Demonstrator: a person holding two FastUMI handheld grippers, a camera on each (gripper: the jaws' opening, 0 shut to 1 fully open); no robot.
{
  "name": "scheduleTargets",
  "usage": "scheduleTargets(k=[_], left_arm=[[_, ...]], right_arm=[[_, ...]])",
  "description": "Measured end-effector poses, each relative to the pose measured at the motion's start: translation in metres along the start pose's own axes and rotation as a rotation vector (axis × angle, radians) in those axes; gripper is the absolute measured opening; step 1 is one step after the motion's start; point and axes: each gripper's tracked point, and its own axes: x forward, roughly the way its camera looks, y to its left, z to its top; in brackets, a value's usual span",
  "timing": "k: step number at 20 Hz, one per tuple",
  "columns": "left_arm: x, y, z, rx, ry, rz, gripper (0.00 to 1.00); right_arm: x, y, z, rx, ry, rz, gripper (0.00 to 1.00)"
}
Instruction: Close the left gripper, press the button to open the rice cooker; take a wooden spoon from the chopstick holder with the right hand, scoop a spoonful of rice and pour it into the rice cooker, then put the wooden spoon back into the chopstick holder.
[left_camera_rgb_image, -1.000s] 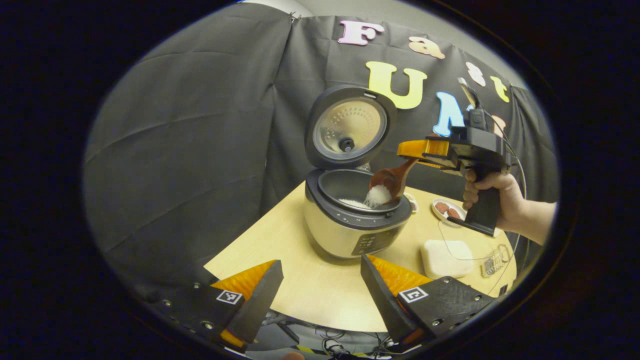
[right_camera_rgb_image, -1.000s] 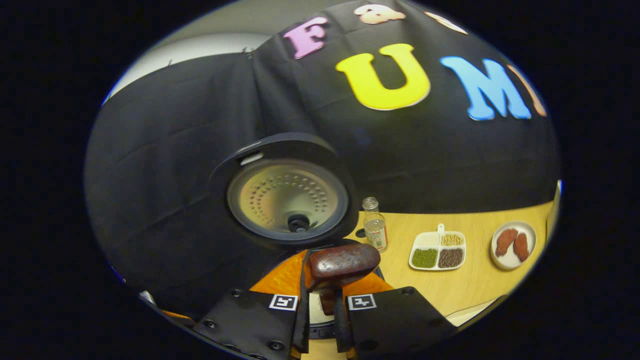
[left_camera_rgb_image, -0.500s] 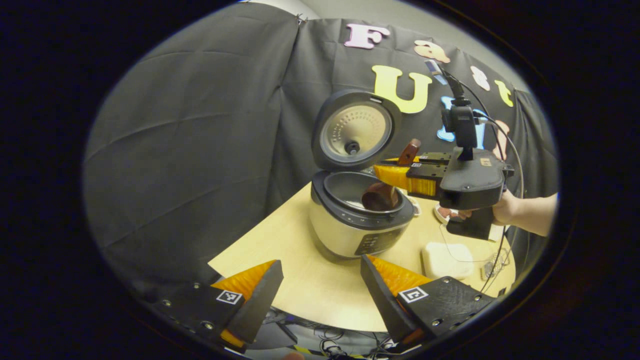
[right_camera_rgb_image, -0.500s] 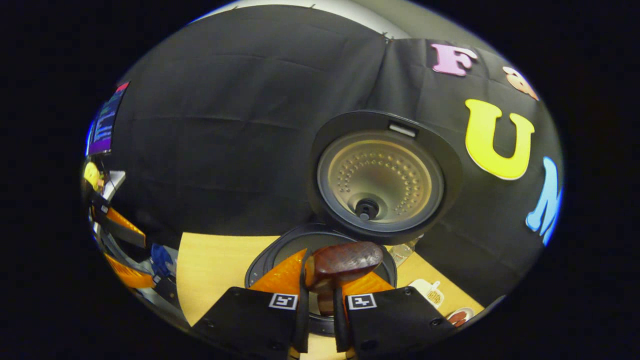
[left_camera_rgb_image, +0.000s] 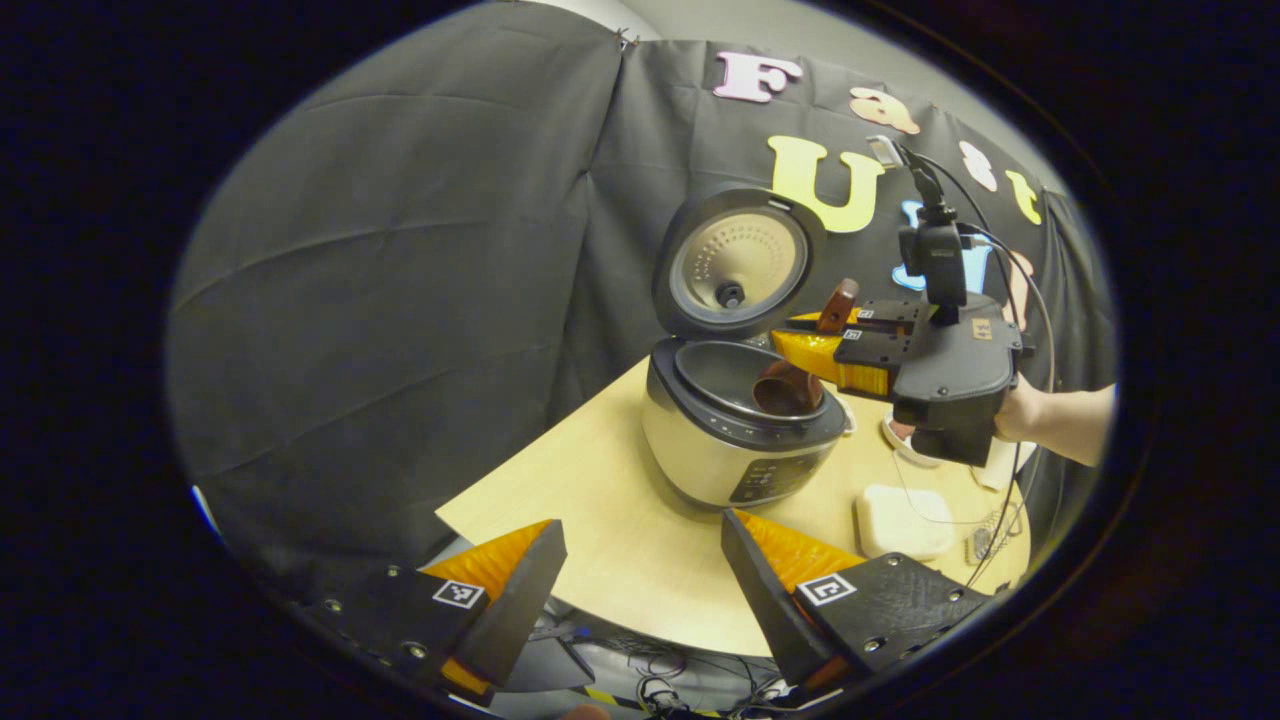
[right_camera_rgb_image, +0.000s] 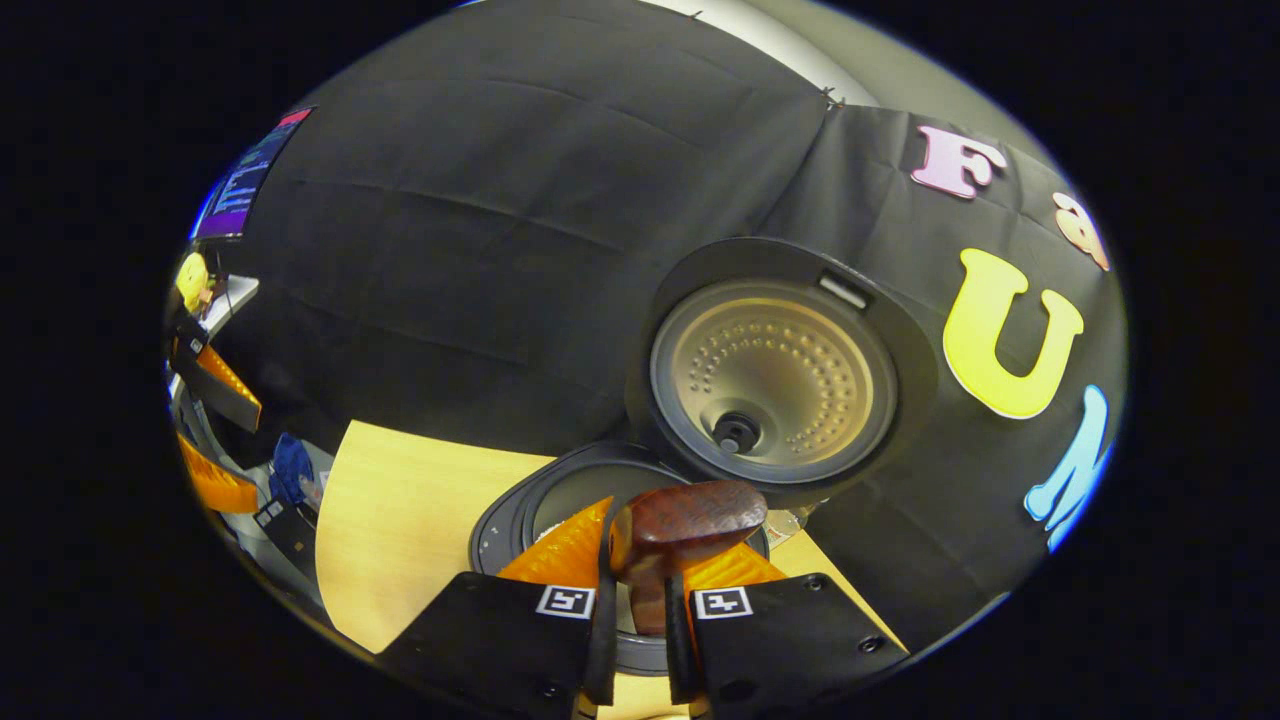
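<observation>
The rice cooker (left_camera_rgb_image: 740, 440) stands on the round wooden table (left_camera_rgb_image: 620, 520) with its lid (left_camera_rgb_image: 740, 262) raised. My right gripper (left_camera_rgb_image: 835, 345), held by a hand, hovers over the cooker's right side, shut on the wooden spoon (left_camera_rgb_image: 790, 385). The spoon's bowl hangs down inside the pot and its handle end pokes up above the fingers. In the right gripper view the spoon (right_camera_rgb_image: 690, 515) sits between the fingers of the right gripper (right_camera_rgb_image: 640, 600), over the pot's rim (right_camera_rgb_image: 510, 515) and below the lid (right_camera_rgb_image: 775, 375). My left gripper (left_camera_rgb_image: 640, 590) is open at the table's near edge, holding nothing.
A white lidded box (left_camera_rgb_image: 905, 520) and a small wire rack (left_camera_rgb_image: 985, 540) lie to the right of the cooker, with a small plate (left_camera_rgb_image: 905, 435) behind them. The table's edge (right_camera_rgb_image: 335, 560) falls off on the left of the right gripper view.
A second ago rice was spilling from the spoon into the pot. The right gripper has since rolled, so the spoon's bowl now hangs down in the pot. The left gripper stayed open.
</observation>
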Motion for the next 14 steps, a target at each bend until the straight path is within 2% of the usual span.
scheduleTargets(k=[8,10,14], left_arm=[[-0.004,-0.021,0.008,0.033,-0.018,-0.038,0.99],[-0.005,-0.032,0.011,0.043,-0.021,-0.055,0.97],[-0.006,-0.062,0.018,0.08,-0.028,-0.103,0.97]], right_arm=[[-0.04,-0.037,0.041,0.397,-0.087,-0.065,0.22],[-0.058,-0.057,0.055,0.454,-0.127,-0.09,0.22],[-0.107,-0.102,0.068,0.481,-0.194,-0.157,0.22]])
